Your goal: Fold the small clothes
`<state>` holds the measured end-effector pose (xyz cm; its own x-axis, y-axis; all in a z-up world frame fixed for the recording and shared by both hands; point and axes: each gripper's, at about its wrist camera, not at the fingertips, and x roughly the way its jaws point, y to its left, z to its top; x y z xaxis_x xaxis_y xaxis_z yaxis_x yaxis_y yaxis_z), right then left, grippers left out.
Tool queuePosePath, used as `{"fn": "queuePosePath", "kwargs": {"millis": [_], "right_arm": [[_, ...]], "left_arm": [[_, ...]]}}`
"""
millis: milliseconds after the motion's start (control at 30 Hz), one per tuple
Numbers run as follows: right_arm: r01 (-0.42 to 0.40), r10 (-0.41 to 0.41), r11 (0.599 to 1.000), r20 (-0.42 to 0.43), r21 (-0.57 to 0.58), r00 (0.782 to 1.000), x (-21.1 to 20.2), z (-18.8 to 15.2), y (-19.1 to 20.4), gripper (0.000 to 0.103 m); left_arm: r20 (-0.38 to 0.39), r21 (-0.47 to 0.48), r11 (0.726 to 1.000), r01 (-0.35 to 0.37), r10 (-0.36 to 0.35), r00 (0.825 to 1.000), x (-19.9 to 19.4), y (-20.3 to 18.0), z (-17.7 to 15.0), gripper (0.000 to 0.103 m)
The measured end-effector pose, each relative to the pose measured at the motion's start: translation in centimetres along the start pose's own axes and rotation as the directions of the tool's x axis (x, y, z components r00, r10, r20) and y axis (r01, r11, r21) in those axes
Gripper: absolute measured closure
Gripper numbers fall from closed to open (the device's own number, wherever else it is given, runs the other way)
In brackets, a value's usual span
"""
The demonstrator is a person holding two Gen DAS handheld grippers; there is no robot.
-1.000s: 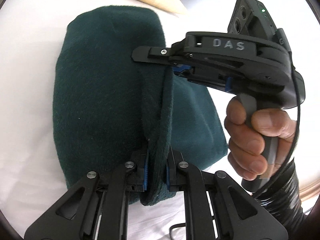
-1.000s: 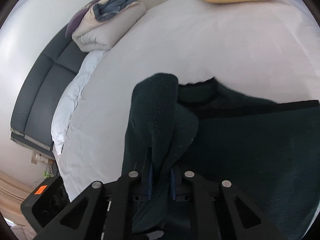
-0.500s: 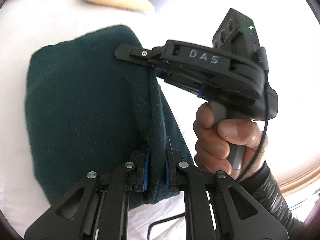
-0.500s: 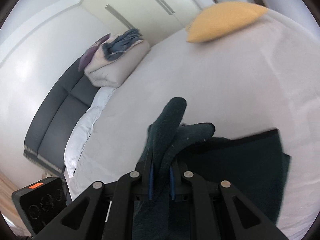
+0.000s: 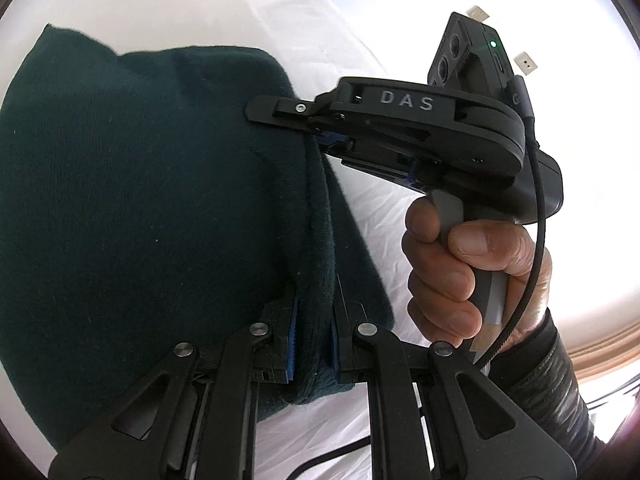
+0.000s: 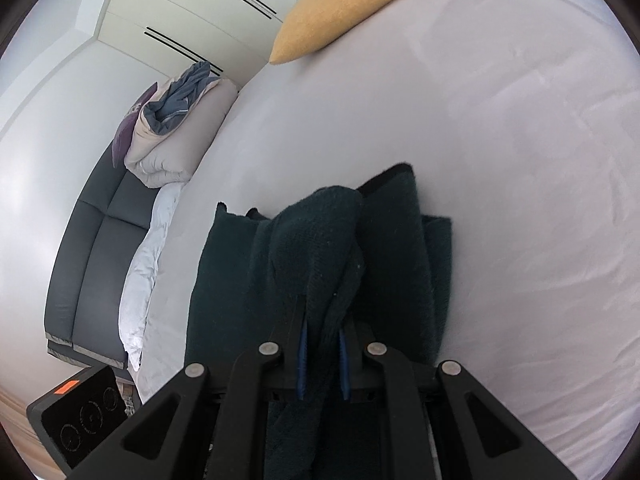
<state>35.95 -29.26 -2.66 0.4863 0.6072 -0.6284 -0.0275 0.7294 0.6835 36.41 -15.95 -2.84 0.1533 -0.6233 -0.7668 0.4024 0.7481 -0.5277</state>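
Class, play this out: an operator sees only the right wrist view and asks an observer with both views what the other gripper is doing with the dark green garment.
Operator: Is the left gripper in play?
Observer: Yes, the left gripper is shut on the dark green garment, clamping a raised fold.
Operator: Where is my gripper relative to it?
Observer: The right gripper pinches the same fold farther along.
Operator: Who holds mine?
Observer: A bare hand wraps its grey handle.
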Motion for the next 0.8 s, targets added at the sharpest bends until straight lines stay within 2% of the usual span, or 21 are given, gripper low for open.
{"fn": "queuePosePath", "kwargs": {"millis": [100, 333, 500, 600, 700, 733, 800], "right_arm": [[0.007, -0.007, 1.000, 0.003, -0.004, 1.000, -0.3, 0.2, 0.1, 0.089], [0.032, -0.032, 0.999, -0.020, 0.007, 0.999, -0.8, 0.8, -1.3, 0.089], [0.026, -0.024, 0.999, -0.044, 0.042, 0.999, -0.5, 0.3, -2.6, 0.089], [0.011, -0.008, 0.998, -0.048, 0.059, 0.999, -0.4, 0.1, -3.0, 0.089], [-0.009, 0.013, 0.997, -0.053, 0.082, 0.999, -1.0, -0.3, -3.4, 0.083], [-0.012, 0.017, 0.996, -0.056, 0.089, 0.998, -1.3, -0.6, -3.4, 0.080], [-0.026, 0.032, 0.995, -0.059, 0.097, 0.998, -2.3, -1.4, -3.3, 0.072]], "left_arm": [[0.002, 0.005, 1.000, -0.003, 0.003, 1.000, 0.1, -0.9, 0.2, 0.093], [0.002, 0.011, 1.000, -0.023, 0.023, 1.000, 0.7, -2.8, -2.4, 0.093], [0.000, 0.012, 0.999, -0.045, 0.045, 0.999, 0.3, -2.0, -3.0, 0.093], [0.011, -0.008, 1.000, -0.023, 0.023, 1.000, -2.1, -2.2, -3.7, 0.085], [0.002, 0.041, 0.999, 0.025, -0.025, 1.000, -5.1, -2.5, -5.7, 0.058], [0.008, 0.059, 0.997, 0.039, -0.040, 0.999, -6.5, -2.5, -6.6, 0.043], [0.028, 0.079, 0.994, 0.071, -0.073, 0.997, -9.1, -1.9, -8.1, 0.041]]}}
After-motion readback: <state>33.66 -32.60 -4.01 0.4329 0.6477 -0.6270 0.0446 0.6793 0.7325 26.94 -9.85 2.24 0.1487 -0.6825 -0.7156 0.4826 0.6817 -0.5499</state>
